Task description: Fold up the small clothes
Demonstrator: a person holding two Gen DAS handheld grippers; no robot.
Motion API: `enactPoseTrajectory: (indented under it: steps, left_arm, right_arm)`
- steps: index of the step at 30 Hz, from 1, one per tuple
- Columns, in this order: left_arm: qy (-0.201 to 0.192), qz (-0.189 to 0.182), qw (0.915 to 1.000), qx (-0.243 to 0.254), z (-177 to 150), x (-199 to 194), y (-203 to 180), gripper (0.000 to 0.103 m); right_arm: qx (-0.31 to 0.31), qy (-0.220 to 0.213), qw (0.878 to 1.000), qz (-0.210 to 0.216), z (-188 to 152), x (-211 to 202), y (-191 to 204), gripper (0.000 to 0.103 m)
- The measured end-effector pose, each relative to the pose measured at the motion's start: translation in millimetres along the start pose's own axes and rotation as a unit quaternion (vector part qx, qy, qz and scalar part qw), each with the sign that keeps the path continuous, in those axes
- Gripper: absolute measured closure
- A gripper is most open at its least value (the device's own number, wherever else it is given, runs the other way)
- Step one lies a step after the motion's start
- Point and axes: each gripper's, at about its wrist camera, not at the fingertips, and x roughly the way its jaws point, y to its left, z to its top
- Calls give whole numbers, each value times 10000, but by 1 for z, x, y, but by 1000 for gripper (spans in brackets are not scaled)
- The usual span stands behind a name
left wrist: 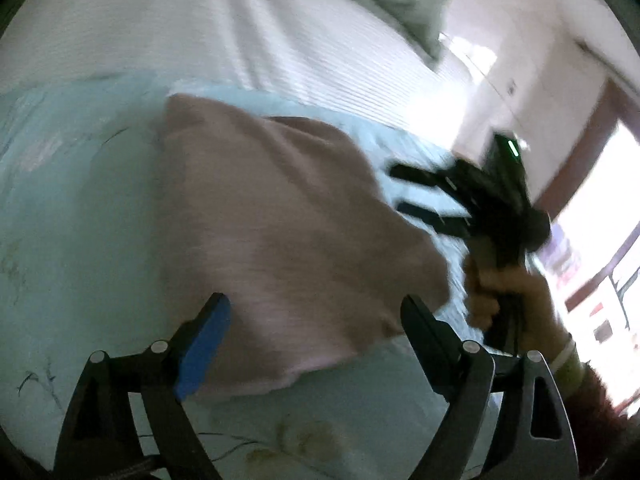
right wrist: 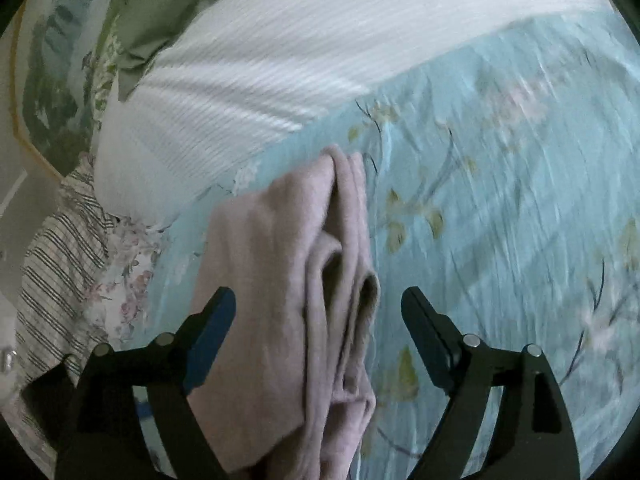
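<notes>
Dusty-pink soft knit garment (right wrist: pixel 280 280), folded in thick layers, lies on the pale blue floral bedsheet (right wrist: pixel 500 200). We see our left gripper (left wrist: pixel 316 320) and right gripper (right wrist: pixel 318 312) both spread apart, empty, the cloth just ahead between their fingers.

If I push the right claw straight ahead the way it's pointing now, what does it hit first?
Most likely the folded pink garment, which lies between the open fingers of the right claw. Beyond it comes the floral bedsheet. Depth is hard to judge.

A pale blue floral bedsheet (right wrist: pixel 500 184) is spread near; a white ribbed blanket (right wrist: pixel 304 52) and green pillow (right wrist: pixel 156 8) are seen farther back.
</notes>
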Motion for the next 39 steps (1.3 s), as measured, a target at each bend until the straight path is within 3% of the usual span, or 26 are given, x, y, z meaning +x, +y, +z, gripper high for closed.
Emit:
enactPoseTrajectory:
  steps: [4,9,16,18,19,20,21,22,23,25,29,39]
  left_arm:
    - [55,189,9981,-582,12,4,42,16]
    - [231,-79,9939,-1078,17,12,75,16]
    - [771,-385,9878,-1300,34,80,90,16]
    - [723,-431,9896,-1168,42,90,87,16]
    - [729,-446,9903,-1099,45,95,86,24]
    - [764,-416,9906,-1059,49,103,86,29]
    - [782,-381,9908,-1036,50,106,86,43]
    - [795,-410,9906,-1036,51,107,87,54]
    - [783,-435,9905,-1043,52,107,87,57]
    - [668,-532,9910,-1031,51,97,86,65]
    - [390,-527,9938,-898,42,50,82,66]
    - [-57,181,9962,-855,-24,-96,125,66]
  right_arm:
    - [36,176,9998,102,-10,3,-4,18]
    - [-17,353,9993,136,-13,11,-5,18]
    - [-89,647,9977,152,-11,34,-6,18]
    - [-136,711,9972,196,-9,41,-5,18]
    - [-157,764,9967,223,-9,46,-4,18]
    - [-160,801,9964,225,-9,49,-3,23]
    - [-135,806,9965,196,-8,52,-4,50]
    - [-8,889,9958,229,-8,57,-6,59]
    - [189,973,9947,281,-10,62,-8,60]
    - [118,895,9956,238,-12,59,0,64]
    - [14,813,9946,638,-27,47,33,68]
    - [-471,1374,9759,1629,-118,78,130,68]
